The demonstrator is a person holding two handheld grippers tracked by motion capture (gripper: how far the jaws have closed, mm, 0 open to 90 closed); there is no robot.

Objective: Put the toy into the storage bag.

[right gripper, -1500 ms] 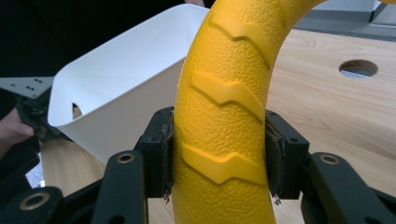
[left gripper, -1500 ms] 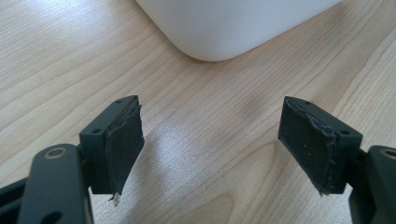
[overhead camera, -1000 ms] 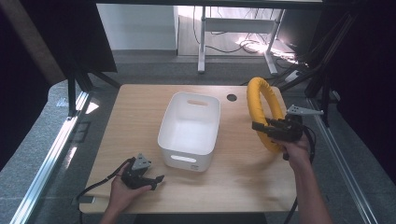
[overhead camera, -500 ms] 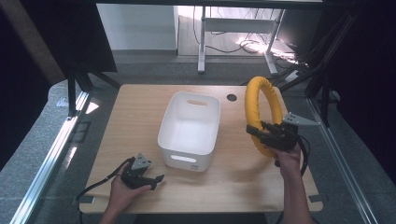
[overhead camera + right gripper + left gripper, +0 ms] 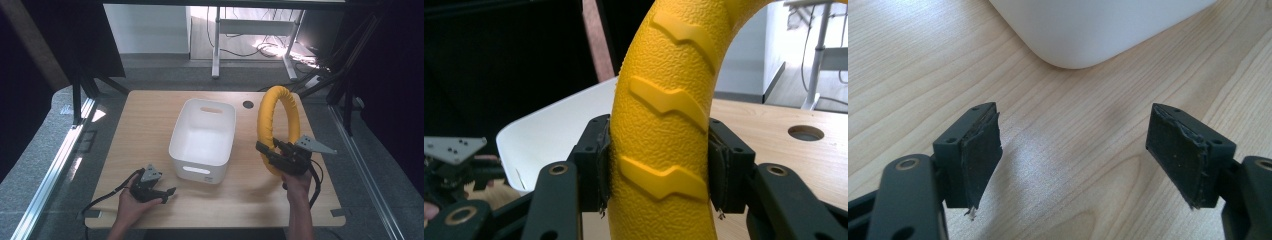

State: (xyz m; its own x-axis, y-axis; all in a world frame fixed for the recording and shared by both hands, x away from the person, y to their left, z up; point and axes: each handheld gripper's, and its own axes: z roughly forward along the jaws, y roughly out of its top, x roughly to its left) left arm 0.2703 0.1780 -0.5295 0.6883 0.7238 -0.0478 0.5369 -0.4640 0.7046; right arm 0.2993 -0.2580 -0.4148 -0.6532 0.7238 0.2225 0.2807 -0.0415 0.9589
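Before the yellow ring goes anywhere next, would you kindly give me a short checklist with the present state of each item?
1. Right gripper shut on the yellow ring: ok, both pads press its sides.
2. Ring lifted upright off the table: cannot tell whether its bottom touches.
3. White bin empty: ok.
4. Left gripper open and holding nothing: ok.
5. Left gripper apart from the bin: ok, wood shows between them.

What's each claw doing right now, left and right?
Left claw: open, holding nothing, low over the table.
Right claw: closed on the yellow ring.
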